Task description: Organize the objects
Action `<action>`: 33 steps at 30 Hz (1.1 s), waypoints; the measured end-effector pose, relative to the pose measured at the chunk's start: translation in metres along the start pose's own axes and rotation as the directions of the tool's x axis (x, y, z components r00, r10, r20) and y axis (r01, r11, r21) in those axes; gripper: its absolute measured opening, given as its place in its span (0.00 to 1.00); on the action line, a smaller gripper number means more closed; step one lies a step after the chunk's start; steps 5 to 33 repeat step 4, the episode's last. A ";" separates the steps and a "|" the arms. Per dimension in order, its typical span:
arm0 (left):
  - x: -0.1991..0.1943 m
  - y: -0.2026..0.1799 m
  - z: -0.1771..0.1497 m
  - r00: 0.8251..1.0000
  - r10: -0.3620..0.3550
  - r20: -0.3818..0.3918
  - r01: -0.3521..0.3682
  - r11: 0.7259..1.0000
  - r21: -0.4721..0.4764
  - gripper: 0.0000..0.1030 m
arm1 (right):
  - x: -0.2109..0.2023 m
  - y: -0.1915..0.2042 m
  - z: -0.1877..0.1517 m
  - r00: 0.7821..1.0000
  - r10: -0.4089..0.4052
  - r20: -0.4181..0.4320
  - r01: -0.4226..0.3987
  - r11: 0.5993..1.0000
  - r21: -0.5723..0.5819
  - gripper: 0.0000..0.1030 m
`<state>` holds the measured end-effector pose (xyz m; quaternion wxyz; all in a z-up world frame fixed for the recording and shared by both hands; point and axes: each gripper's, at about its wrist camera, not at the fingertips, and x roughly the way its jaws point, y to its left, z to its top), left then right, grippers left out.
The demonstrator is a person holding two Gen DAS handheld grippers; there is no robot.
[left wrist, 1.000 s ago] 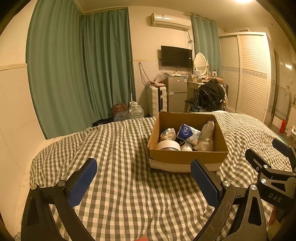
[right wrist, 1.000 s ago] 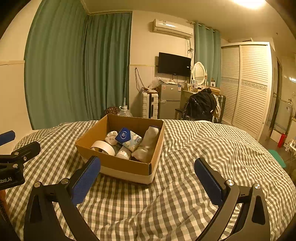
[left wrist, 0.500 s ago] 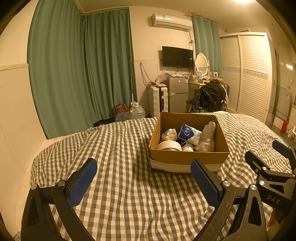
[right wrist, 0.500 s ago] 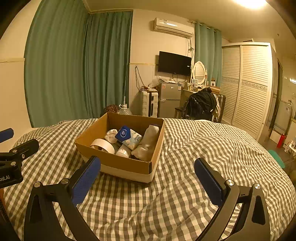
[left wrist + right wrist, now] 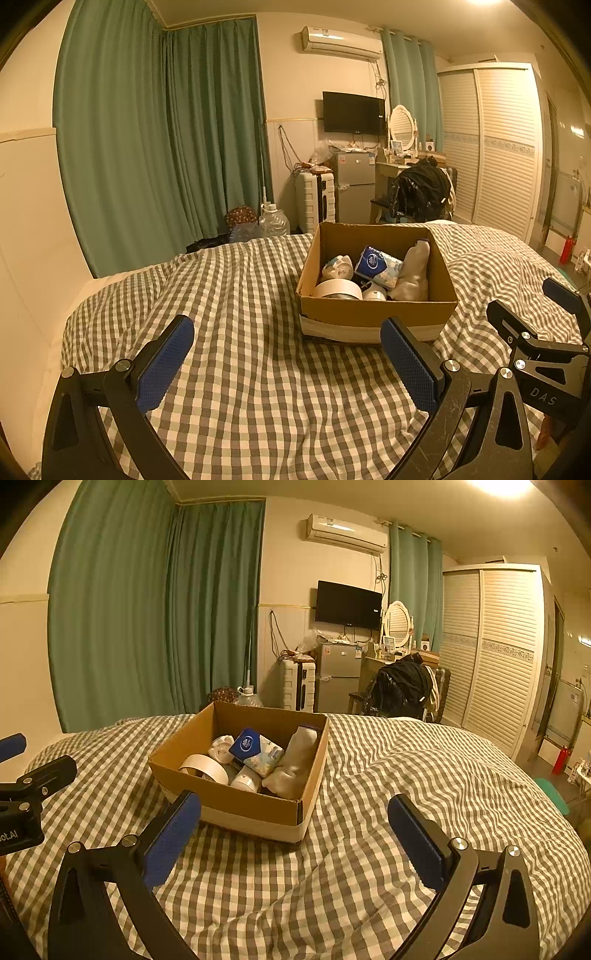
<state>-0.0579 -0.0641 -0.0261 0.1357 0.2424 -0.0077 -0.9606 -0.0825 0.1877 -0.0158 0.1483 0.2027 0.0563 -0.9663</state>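
An open cardboard box (image 5: 376,312) (image 5: 251,805) sits on the checked bed cover. Inside lie a white tape roll (image 5: 338,288) (image 5: 205,770), a blue tissue pack (image 5: 377,261) (image 5: 255,751), a pale folded cloth (image 5: 413,273) (image 5: 295,762) and small white items. My left gripper (image 5: 286,360) is open and empty, in front of and left of the box. My right gripper (image 5: 293,834) is open and empty, just in front of the box's near right corner. The right gripper also shows at the right edge of the left wrist view (image 5: 546,347).
The checked bed cover (image 5: 229,314) (image 5: 424,775) spreads all around the box. Beyond the bed stand green curtains (image 5: 155,140), a suitcase (image 5: 316,201), a small fridge (image 5: 352,186), a chair with a black bag (image 5: 421,192) and a louvred wardrobe (image 5: 495,147).
Both views shifted only slightly; the box appears a little nearer in both. Both grippers stayed open and empty.
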 end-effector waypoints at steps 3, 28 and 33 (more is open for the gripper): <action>0.001 0.000 0.000 1.000 0.002 -0.001 -0.002 1.000 0.000 1.00 | 0.000 0.000 -0.001 1.000 0.000 -0.002 0.000 1.000 -0.001 0.99; 0.001 0.000 0.000 1.000 0.001 -0.001 -0.001 1.000 0.001 1.00 | 0.001 0.000 -0.002 1.000 0.000 -0.003 0.000 1.000 -0.001 0.99; 0.001 0.000 0.000 1.000 0.001 -0.001 -0.001 1.000 0.001 1.00 | 0.001 0.000 -0.002 1.000 0.000 -0.003 0.000 1.000 -0.001 0.99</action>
